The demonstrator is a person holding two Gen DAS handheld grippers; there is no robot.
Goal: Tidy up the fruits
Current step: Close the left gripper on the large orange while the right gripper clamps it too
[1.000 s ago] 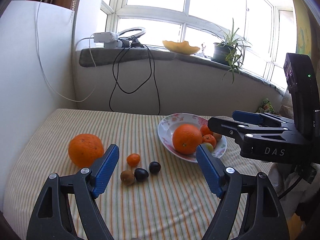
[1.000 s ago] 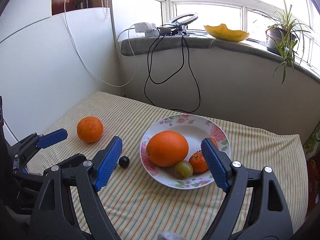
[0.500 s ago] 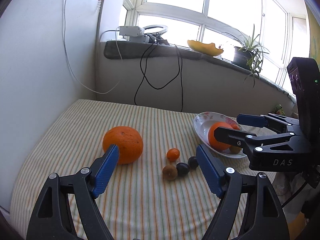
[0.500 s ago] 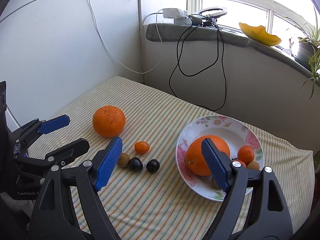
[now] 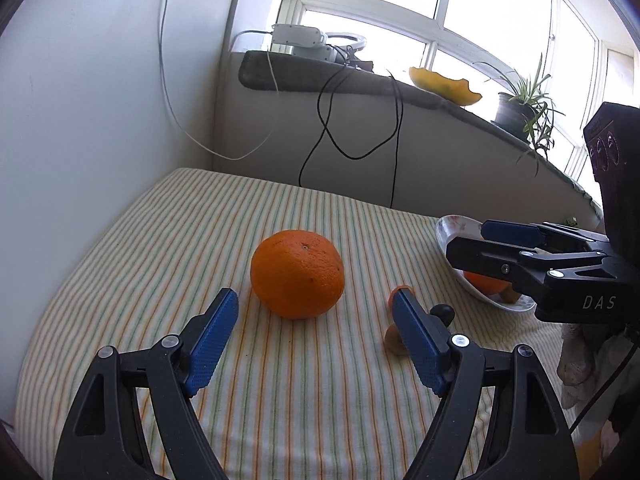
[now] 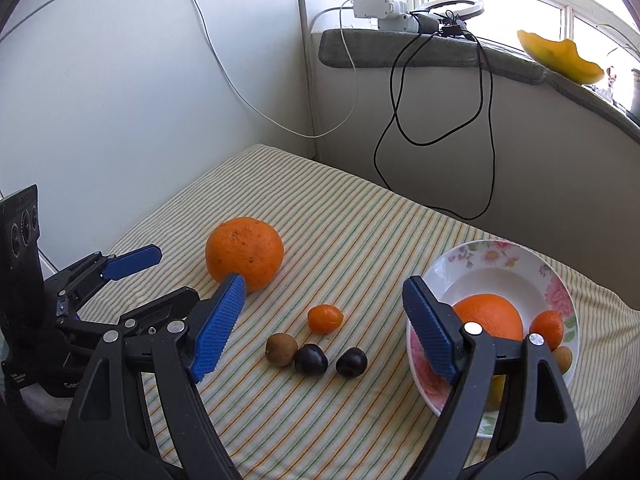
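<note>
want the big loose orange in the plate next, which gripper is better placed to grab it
Left. The left gripper is open and aimed squarely at the big orange, just ahead of its fingers. The right gripper faces the small fruits and plate instead.

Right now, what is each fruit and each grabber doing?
Left gripper: open, empty.
Right gripper: open, empty.
Big orange: loose on the striped cloth.
Kumquat, kiwi, two dark plums: loose on the cloth.
Floral plate: holds an orange and small fruits.

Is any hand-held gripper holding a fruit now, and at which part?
Nothing is held. The left hand-held gripper is open before the large orange; the right hand-held gripper is open too.
</note>
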